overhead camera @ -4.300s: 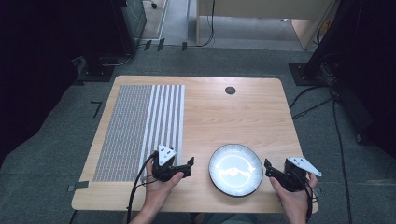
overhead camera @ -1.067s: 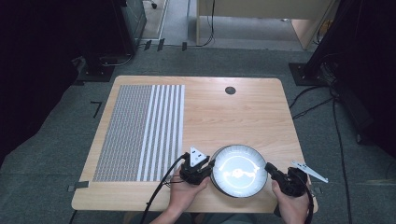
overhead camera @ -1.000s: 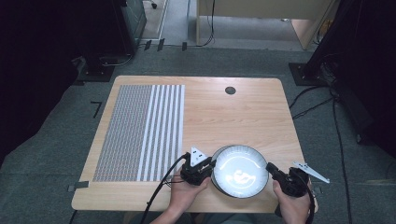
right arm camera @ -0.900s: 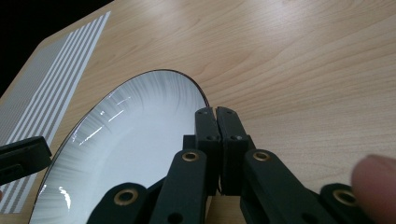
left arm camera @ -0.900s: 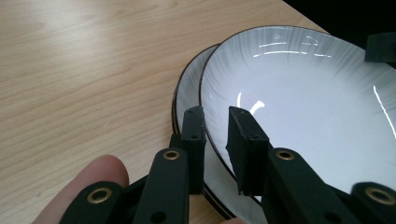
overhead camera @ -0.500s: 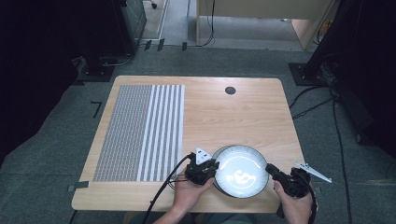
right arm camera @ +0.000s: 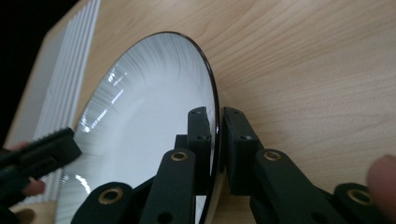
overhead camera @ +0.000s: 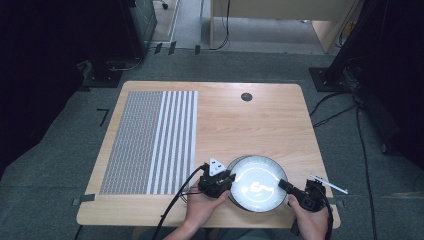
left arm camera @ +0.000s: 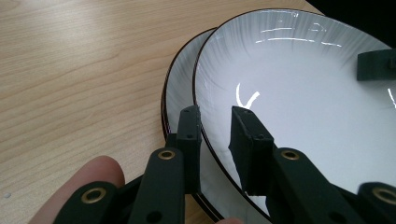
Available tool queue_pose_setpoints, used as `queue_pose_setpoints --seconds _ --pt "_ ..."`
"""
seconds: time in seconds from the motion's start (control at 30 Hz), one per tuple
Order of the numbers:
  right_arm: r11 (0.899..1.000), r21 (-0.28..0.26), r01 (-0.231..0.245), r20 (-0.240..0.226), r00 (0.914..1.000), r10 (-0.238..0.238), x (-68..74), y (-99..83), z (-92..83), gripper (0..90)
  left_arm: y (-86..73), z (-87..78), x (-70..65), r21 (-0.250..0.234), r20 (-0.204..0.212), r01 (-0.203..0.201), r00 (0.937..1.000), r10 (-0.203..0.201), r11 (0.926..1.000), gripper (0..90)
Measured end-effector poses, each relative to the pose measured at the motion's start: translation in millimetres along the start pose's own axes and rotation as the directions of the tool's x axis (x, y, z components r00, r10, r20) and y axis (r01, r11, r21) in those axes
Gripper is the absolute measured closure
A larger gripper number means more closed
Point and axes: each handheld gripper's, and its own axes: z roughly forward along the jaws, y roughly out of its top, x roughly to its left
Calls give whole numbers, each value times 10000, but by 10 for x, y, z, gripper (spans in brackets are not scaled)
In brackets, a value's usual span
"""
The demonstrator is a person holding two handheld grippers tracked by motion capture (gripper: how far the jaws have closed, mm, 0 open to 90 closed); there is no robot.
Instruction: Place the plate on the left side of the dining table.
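Dark room, grey carpet, cables trailing round a wooden bench. Striped grey-and-white mat lies on the bench, well off to the far left of my left tool.

Two white plates with dark rims sit stacked near the bench's front edge, between my two tools. Top plate rides slightly offset over the lower plate; the left gripper view shows the lower rim peeking out beside it.

Left tool: jaws straddle the top plate's near rim, one jaw under it and one over the white inside. They have just eased apart slightly, rim between them. A gap shows at the inner jaw; I cannot tell if the pads press.

Right tool: jaws set either side of the top plate's opposite rim, close on it, pinching the edge. The plate looks tilted up in the right gripper view.

My hands hold both tools at the front edge.
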Motion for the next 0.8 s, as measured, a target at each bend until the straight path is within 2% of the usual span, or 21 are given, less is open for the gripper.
queue_pose_setpoints --seconds 0.03,0.1,0.17,0.23,0.27,0.47,0.6,0.8 --pt "10000 0 0 0 10000 0 0 0 0 831 0 0 0 0 0 0 10000 0 10000 721" --pt "9982 -29 -601 -280 9978 600 -41 3 8 838 4 0 4 17 120 75 9999 -75 10000 711" --pt "9950 -107 -992 -418 9942 987 -59 13 7 849 2 8 8 68 233 152 9996 -154 9999 698" --pt "9940 -166 -1079 -521 9929 1069 -76 14 8 848 0 14 7 89 287 216 9993 -219 9997 692" --pt "9911 -153 -1325 -771 9884 1310 -105 13 4 846 1 15 12 117 361 262 9990 -266 9996 680" --pt "9866 -161 -1624 -1179 9801 1594 -172 15 -16 845 12 8 43 172 1023 646 9926 -661 9978 632" --pt "9838 -191 -1785 -1480 9736 1737 -176 14 -28 843 22 0 39 165 1549 907 9836 -922 9957 654" --pt "9834 -301 -1790 -1852 9678 1705 -131 19 -59 841 72 -76 59 63 1664 1042 9806 -1038 9945 682"
